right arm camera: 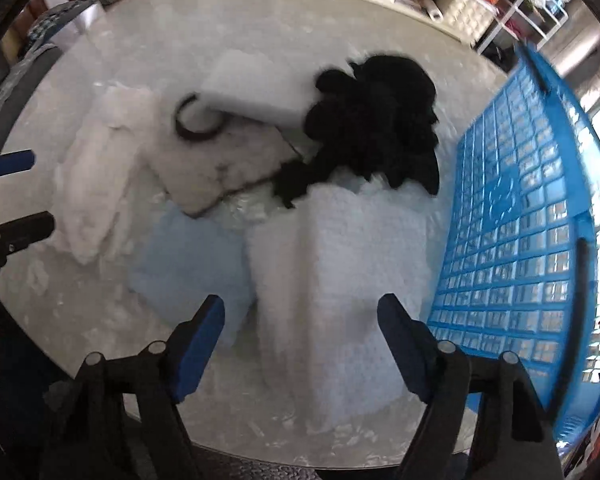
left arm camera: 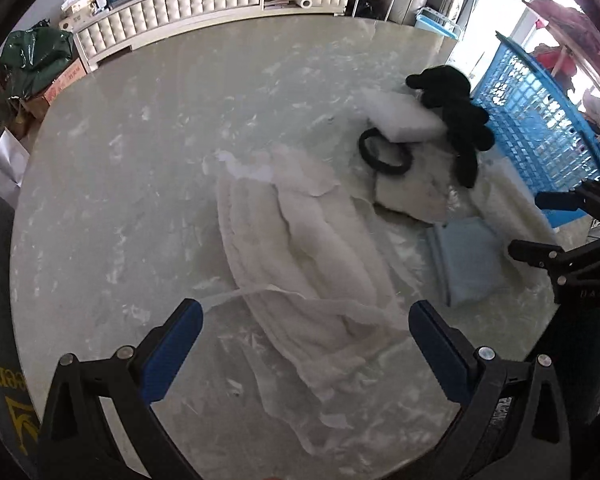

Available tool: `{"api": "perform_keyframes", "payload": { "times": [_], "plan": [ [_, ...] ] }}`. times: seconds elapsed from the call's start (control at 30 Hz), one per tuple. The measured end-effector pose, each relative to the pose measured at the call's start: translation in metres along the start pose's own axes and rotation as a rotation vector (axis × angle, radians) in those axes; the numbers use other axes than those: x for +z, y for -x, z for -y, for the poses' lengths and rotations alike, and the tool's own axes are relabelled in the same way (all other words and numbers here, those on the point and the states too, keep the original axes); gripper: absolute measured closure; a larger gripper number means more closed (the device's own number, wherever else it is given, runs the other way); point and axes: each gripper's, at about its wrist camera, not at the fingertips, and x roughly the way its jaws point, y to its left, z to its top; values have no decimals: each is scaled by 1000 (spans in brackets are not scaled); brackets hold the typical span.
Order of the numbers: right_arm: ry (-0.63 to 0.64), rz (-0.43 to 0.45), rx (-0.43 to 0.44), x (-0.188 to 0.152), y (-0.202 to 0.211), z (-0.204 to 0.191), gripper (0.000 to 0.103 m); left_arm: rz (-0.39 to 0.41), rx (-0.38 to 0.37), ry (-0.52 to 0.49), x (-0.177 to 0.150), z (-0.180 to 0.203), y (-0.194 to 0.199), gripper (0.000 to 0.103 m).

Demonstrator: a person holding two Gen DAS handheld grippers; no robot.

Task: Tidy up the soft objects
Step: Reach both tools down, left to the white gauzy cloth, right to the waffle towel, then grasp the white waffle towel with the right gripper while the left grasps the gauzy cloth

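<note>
My left gripper (left arm camera: 306,320) is open, pointing down over a crumpled white fluffy cloth (left arm camera: 300,248) on the marble table (left arm camera: 140,160). My right gripper (right arm camera: 300,320) is open above a folded white towel (right arm camera: 332,280), its pads not touching it. A light blue cloth (right arm camera: 188,264) lies just left of that towel. Farther back lie a black plush toy (right arm camera: 372,132), a white foam block (right arm camera: 256,84), a black hair ring (right arm camera: 196,124) and a flat white pad (right arm camera: 216,168). The right gripper (left arm camera: 528,224) also shows at the right edge of the left wrist view.
A blue plastic lattice basket (right arm camera: 520,220) stands on the table's right side, against the towel and the plush toy. Behind the table runs a white padded cabinet (left arm camera: 180,12) with boxes and clutter. The table's round edge lies just below both grippers.
</note>
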Motion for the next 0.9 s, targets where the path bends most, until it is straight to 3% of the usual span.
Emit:
{"api": "perform_keyframes", "payload": {
  "times": [0.23, 0.43, 0.63, 0.67, 0.7, 0.9],
  "plan": [
    [-38, -27, 5, 0, -17, 13, 31, -53, -25, 42, 3, -11, -30, 1],
    [-19, -32, -13, 6, -39, 9, 33, -52, 12, 12, 8, -4, -35, 3],
    [-5, -23, -21, 1, -50, 6, 34, -55, 56, -11, 13, -1, -36, 27],
    [-3, -22, -22, -11, -51, 9, 34, -55, 57, -12, 13, -1, -34, 35],
    [-1, -22, -24, -12, -52, 9, 34, -56, 43, -7, 14, -2, -32, 45],
    [-3, -19, -16, -19, -44, -3, 37, -57, 19, 12, 16, -6, -27, 70]
  ]
}}
